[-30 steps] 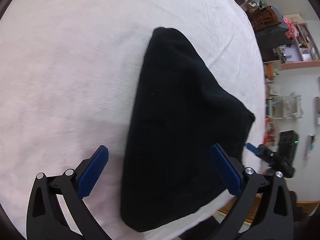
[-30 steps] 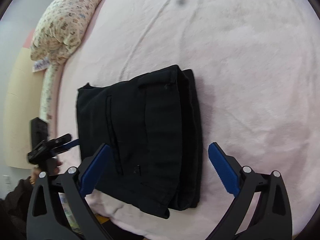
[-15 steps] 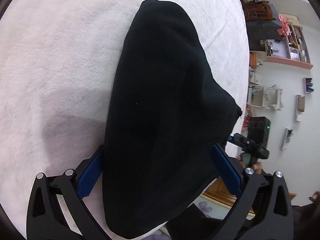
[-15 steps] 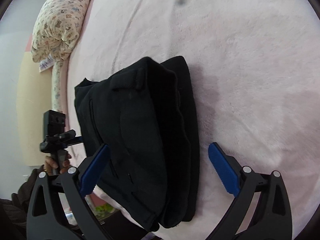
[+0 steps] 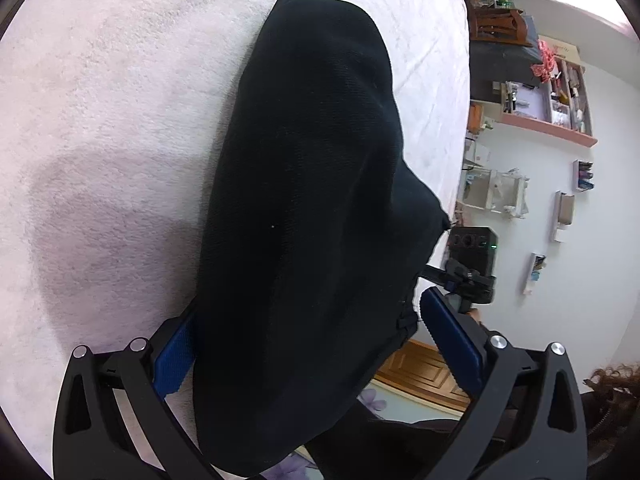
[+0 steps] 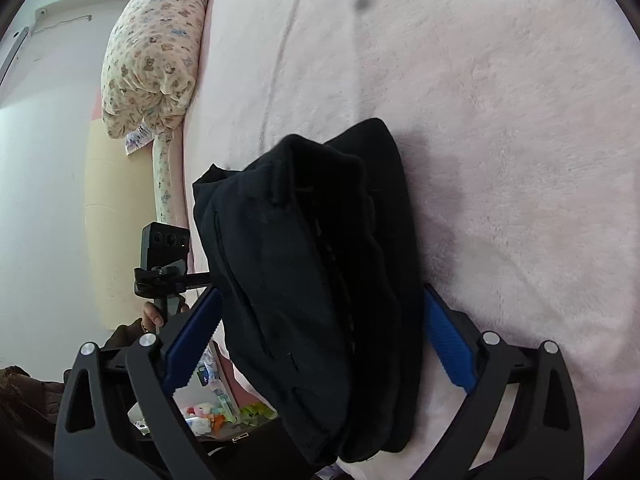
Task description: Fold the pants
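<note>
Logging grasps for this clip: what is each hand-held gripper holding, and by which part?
Both straddle the folded black pants from opposite ends with jaws wide: left hand-held gripper, right hand-held gripper. Whether the pads press the cloth cannot be told.

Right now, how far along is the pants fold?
Done: the pants are already a compact, multi-layer black bundle on the pink blanket.
In hand: the left gripper and right gripper straddle the bundle from opposite ends, jaws wide, nothing pinched.
Left: probably squeeze or carry the stack; no further fold looks needed.
</note>
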